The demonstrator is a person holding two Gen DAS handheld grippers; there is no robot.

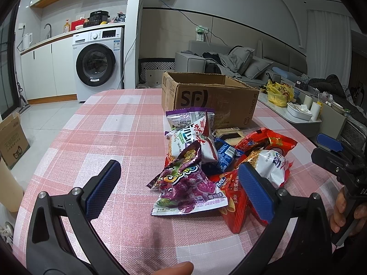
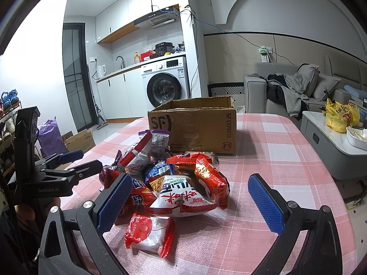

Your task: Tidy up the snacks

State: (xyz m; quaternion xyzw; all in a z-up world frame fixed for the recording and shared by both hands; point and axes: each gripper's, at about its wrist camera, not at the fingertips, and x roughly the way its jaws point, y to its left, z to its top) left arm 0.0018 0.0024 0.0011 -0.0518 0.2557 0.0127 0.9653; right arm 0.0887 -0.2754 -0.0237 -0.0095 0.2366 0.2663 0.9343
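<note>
Left wrist view: the wide bench (image 1: pixel 110 123) under its pink-and-white checked cloth carries everything. At its far end stands the open brown cardboard shipping box (image 1: pixel 206 100), printed with black letters and apparently empty as far as the rim allows a look. Directly in front of the box, touching or nearly touching its front wall, lies the heap of crinkly foil snack packets (image 1: pixel 220 151), red, white, blue and purple, piled over one another.

On the heap's near side, away from the box, rests the purple gummy-candy packet (image 1: pixel 188 188). The left tongs (image 1: pixel 180 183) hang around it, blue pads wide apart, clamping nothing. The right tongs (image 2: pixel 197 197) are likewise spread and empty, over the white-and-red noodle-snack packet (image 2: pixel 181 194) on the side of the heap farthest from the box, with a small red-and-white balloon packet (image 2: pixel 149 233) lying nearer still.

The risk, as I judge it: the packets overlap, so closing on one could drag or catch a neighbour, and slick puffed foil may slip from the pads on the way to the box.
</note>
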